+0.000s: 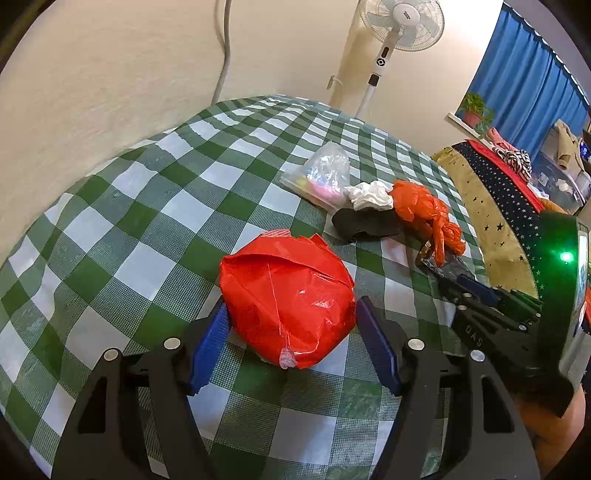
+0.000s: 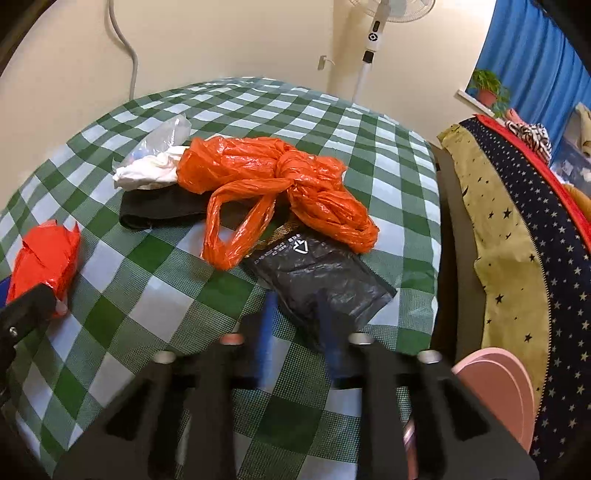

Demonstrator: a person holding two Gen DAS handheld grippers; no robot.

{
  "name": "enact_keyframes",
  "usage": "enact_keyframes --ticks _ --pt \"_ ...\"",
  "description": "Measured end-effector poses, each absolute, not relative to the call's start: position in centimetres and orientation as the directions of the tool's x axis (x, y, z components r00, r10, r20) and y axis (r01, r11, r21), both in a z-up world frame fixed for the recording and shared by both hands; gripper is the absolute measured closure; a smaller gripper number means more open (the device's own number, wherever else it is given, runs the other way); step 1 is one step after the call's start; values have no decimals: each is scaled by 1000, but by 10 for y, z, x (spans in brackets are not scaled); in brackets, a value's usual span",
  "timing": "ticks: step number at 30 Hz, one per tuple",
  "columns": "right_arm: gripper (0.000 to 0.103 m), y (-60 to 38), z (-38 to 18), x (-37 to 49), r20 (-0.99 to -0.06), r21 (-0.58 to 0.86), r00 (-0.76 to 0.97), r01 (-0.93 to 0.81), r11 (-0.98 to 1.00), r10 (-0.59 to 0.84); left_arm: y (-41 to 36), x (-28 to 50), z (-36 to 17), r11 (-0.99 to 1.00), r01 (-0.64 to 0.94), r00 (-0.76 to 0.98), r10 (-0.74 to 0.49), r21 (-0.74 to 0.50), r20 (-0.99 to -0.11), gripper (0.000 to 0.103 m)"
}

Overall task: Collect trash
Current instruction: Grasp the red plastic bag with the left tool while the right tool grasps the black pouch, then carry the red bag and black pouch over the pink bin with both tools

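Observation:
A crumpled red plastic bundle [image 1: 288,295] lies on the green checked tablecloth [image 1: 147,206]. My left gripper [image 1: 291,321] is open with its blue fingers on either side of the bundle, close to it. Farther right lie an orange plastic bag [image 1: 424,210], a white rag [image 1: 369,195], a black cloth [image 1: 365,223] and a clear bag [image 1: 321,173]. In the right wrist view my right gripper [image 2: 299,314] is open at the near edge of a black plastic pouch [image 2: 321,280], below the orange bag [image 2: 273,177]. The red bundle [image 2: 44,254] shows at far left.
A standing fan [image 1: 399,26] is behind the table by the wall. A starred blue and tan cloth [image 2: 517,229] covers furniture to the right of the table edge. A pink round object [image 2: 498,384] sits low right. A blue curtain [image 1: 528,74] and potted plant [image 1: 474,107] are far right.

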State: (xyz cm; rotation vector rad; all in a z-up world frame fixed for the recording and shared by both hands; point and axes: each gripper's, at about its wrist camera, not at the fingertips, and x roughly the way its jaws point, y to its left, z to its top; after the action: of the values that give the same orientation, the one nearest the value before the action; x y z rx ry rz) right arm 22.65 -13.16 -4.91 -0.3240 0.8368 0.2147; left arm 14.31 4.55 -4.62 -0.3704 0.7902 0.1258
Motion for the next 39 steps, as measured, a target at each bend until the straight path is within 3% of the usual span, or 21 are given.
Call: enact_keyframes --ticks 2,4,24,39 --pt "100 -132 -49 225 -757 -191 650 -321 928 69 45 143 -46 928 -247 701 -27 -278 -712 36" --pt "103 -133 -48 225 -755 -186 651 -321 929 74 46 142 -46 928 -246 703 -27 -278 -711 36" --pt "103 -161 10 163 -711 140 631 -307 941 311 40 122 -21 948 -197 748 -19 -249 -663 36" --pt "103 -181 52 100 -656 198 662 -313 929 363 20 89 1 973 -111 788 -39 -204 -614 36"
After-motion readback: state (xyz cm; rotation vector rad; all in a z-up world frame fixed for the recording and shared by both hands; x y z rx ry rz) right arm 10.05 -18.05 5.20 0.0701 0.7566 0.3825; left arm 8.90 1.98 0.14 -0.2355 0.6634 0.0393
